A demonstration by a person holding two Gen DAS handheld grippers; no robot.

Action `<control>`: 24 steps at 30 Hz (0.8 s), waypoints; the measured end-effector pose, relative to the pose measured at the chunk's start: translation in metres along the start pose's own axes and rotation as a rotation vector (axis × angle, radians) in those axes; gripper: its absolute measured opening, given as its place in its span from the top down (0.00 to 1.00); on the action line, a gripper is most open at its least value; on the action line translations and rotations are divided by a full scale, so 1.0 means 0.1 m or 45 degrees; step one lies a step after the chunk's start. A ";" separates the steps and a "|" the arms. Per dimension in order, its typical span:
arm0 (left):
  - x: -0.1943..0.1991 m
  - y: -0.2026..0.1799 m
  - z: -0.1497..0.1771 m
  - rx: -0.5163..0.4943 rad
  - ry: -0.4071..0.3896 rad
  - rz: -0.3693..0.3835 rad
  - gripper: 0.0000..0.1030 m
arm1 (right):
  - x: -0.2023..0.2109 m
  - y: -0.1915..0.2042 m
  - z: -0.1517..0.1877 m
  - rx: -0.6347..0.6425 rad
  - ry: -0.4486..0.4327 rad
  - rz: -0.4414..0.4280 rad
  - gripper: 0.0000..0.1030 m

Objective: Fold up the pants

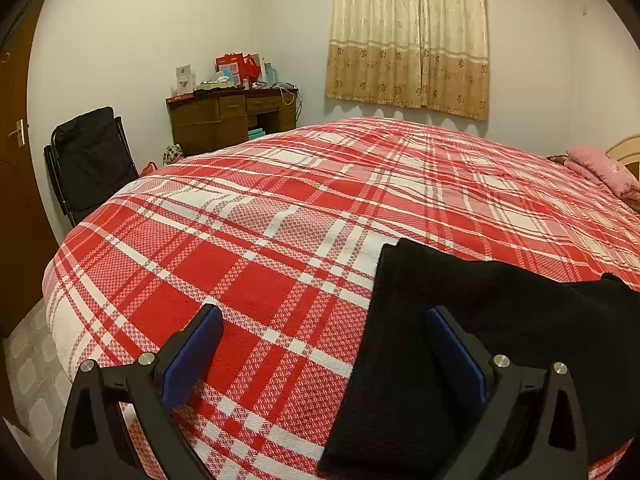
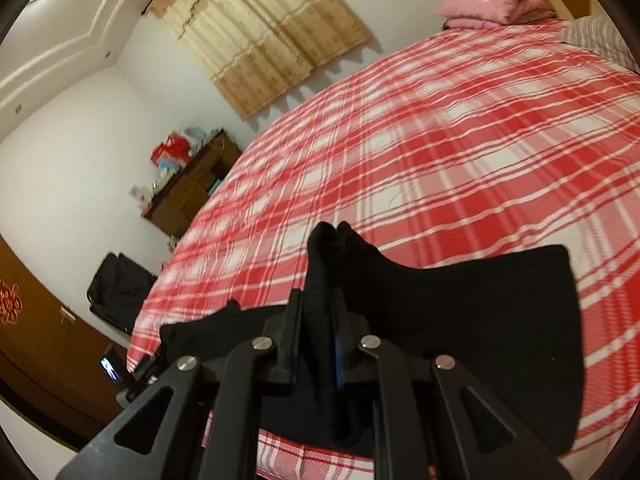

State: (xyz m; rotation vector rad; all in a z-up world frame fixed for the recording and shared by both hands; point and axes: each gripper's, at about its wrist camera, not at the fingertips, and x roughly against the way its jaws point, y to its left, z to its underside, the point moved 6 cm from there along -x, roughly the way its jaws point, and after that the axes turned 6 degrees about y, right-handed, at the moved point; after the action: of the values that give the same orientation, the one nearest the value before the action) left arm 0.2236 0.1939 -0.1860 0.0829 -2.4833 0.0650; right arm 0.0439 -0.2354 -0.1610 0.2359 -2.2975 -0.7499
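- The step in hand looks like a fold: the right gripper (image 2: 320, 320) has its fingers clamped on a bunched edge of the black pants (image 2: 460, 312), lifted above the rest of the cloth.
- The left gripper (image 1: 324, 344) hovers with fingers apart, holding nothing.
- Next, that edge likely needs laying across, aligned.
- The pants, dark and matte, lie partly flat on the plaid bed (image 1: 248, 240), near its front edge.

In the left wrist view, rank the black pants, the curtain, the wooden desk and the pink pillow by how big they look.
Largest to smallest as they appear:
1. Black pants, though they lie nearest the camera, which inflates them.
2. Curtain.
3. Wooden desk.
4. Pink pillow, partly cut off at the edge, so its rank against the desk is unsure.
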 end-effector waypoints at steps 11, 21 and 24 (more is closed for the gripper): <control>0.42 -0.10 -0.19 -0.039 -0.151 -0.079 0.01 | -0.86 0.12 0.53 0.247 0.285 0.118 0.67; 0.84 -1.90 -0.03 -0.299 0.019 0.511 0.01 | -0.21 -0.14 0.42 0.185 0.206 0.089 0.35; 0.88 -2.62 0.18 -0.373 0.164 0.726 0.01 | 0.06 -0.50 0.40 0.072 0.129 0.143 0.35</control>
State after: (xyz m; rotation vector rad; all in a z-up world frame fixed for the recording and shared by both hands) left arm 0.1635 -0.0724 -0.1394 -0.7281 -2.2858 -0.0529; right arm 0.0112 -0.2605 -0.2101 0.1656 -2.2176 -0.6036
